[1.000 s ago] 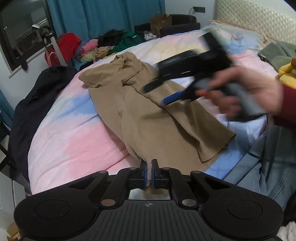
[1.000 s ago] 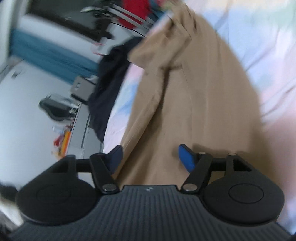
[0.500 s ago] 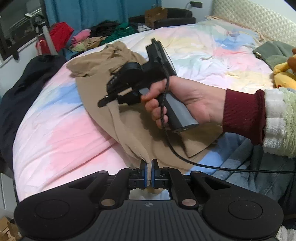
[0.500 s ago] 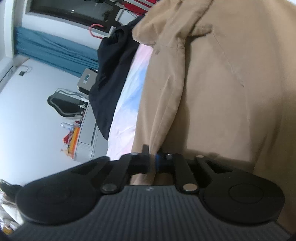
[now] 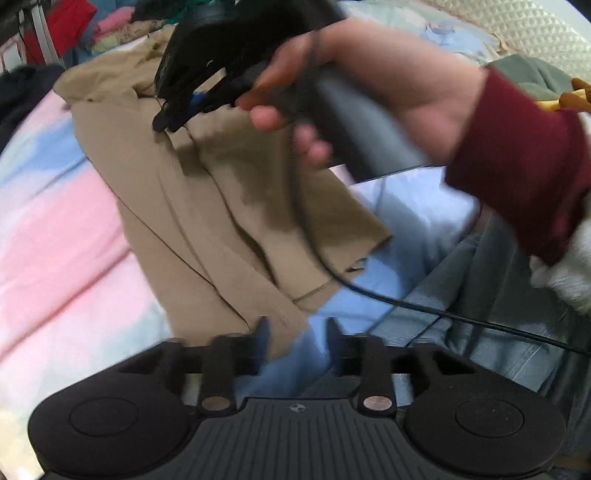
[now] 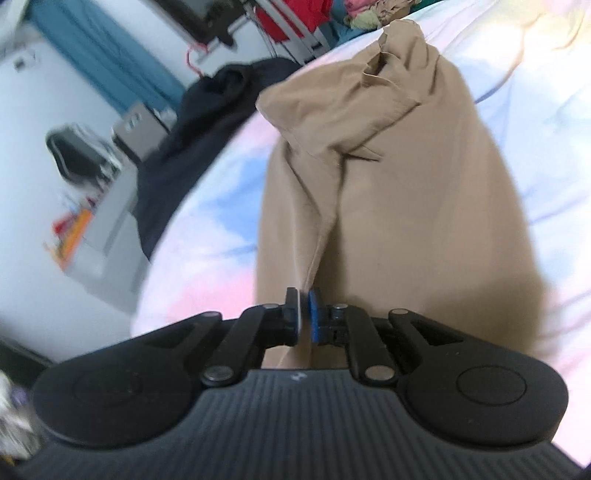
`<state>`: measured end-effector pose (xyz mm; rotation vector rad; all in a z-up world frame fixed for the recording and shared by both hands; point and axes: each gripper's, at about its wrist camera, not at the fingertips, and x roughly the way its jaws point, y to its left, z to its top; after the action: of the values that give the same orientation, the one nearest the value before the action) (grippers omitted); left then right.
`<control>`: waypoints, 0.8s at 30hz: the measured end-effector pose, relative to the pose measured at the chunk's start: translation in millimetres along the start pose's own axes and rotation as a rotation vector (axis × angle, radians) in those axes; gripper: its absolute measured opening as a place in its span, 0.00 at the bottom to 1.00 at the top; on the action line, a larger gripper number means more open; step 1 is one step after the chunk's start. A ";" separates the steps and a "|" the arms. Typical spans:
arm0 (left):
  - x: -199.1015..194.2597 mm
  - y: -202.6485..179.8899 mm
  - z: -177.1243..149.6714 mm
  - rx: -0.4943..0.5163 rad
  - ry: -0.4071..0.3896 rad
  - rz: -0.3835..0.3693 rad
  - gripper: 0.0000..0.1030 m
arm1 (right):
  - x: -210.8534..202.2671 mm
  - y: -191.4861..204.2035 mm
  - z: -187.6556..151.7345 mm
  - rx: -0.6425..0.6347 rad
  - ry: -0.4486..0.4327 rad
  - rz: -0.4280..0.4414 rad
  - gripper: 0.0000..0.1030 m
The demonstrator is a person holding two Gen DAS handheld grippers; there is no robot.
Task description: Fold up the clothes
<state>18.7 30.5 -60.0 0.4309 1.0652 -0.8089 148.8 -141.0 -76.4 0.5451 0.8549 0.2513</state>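
A tan garment (image 5: 221, 206) lies spread on the pastel bed sheet (image 5: 62, 229), its far end bunched. My left gripper (image 5: 297, 336) is open just above the garment's near corner, with nothing between its fingers. My right gripper (image 6: 303, 317) is shut on a raised fold of the tan garment (image 6: 406, 184). In the left wrist view the right gripper (image 5: 173, 118) shows held in a hand over the garment's middle, pinching a crease.
Blue jeans (image 5: 491, 302) lie at the bed's near right, with a black cable (image 5: 443, 314) across them. A dark garment (image 6: 207, 122) hangs off the bed's far left side. A clothes pile (image 5: 114, 22) and a grey cabinet (image 6: 110, 206) stand beyond.
My left gripper has opened and let go of the garment's near edge. My right gripper stays shut on the fold and has lifted it while swinging around.
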 end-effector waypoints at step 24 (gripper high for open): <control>49.5 115.9 -11.5 -0.664 -0.078 -0.071 0.76 | -90.5 -107.3 -109.1 0.357 0.108 0.050 0.66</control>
<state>112.2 94.5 -116.5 -0.1997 1.2082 -0.4862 6.6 -230.2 -134.9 0.8925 0.9992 0.1746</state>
